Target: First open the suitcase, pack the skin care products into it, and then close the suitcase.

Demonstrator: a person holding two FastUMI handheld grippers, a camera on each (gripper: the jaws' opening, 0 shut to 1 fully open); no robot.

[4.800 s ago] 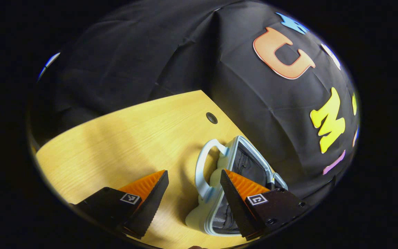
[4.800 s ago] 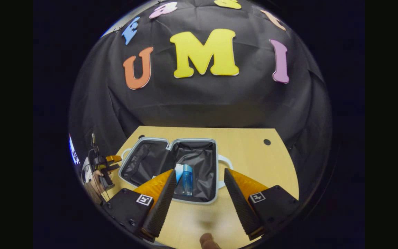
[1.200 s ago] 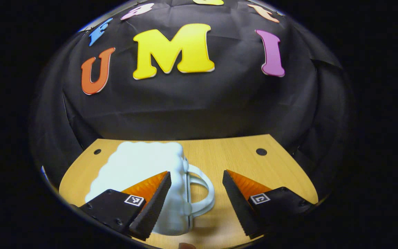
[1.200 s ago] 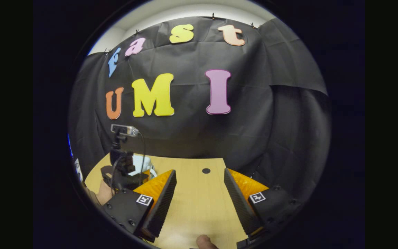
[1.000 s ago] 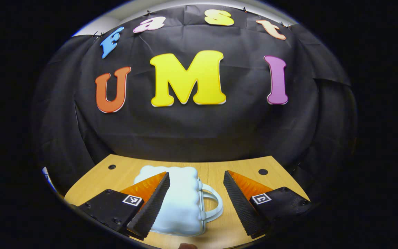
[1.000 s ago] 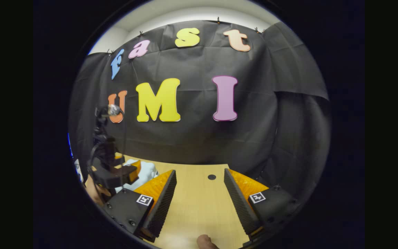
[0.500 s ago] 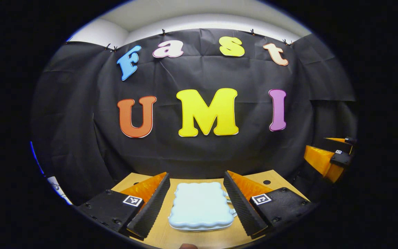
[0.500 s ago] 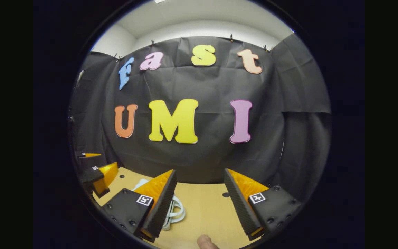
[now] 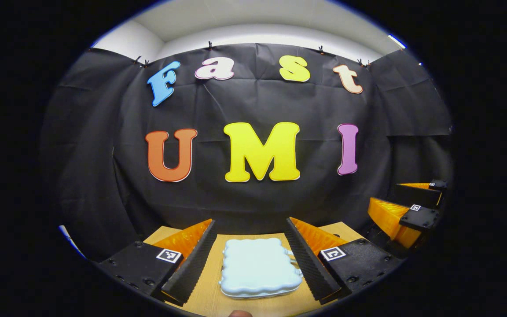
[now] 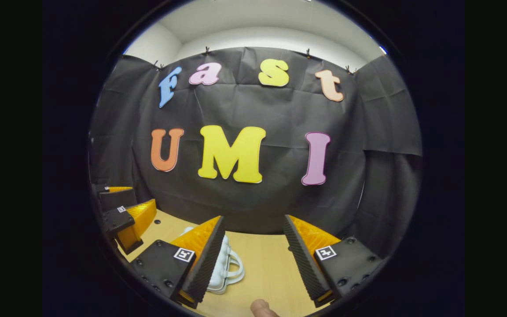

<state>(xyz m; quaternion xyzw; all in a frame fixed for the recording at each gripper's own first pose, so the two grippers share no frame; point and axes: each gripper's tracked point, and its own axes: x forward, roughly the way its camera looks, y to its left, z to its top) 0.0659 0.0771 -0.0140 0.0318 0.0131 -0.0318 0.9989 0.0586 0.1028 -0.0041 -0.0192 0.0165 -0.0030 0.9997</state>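
Suitcase (image 9: 258, 268) lies shut and flat on the table (image 9: 209, 295), framed at 6 o'clock between the left gripper (image 9: 250, 233) jaws, spread wide and touching nothing. Right gripper (image 10: 253, 229) jaws gape wide, empty, with the suitcase at 7 o'clock.

Your pale blue suitcase (image 9: 258, 268) lies flat and closed on the wooden table, its wavy-edged shell facing up, just ahead of the left gripper (image 9: 250, 257) between its spread fingers. From the right gripper (image 10: 253, 253) it sits beyond the left finger, handle toward the gap.
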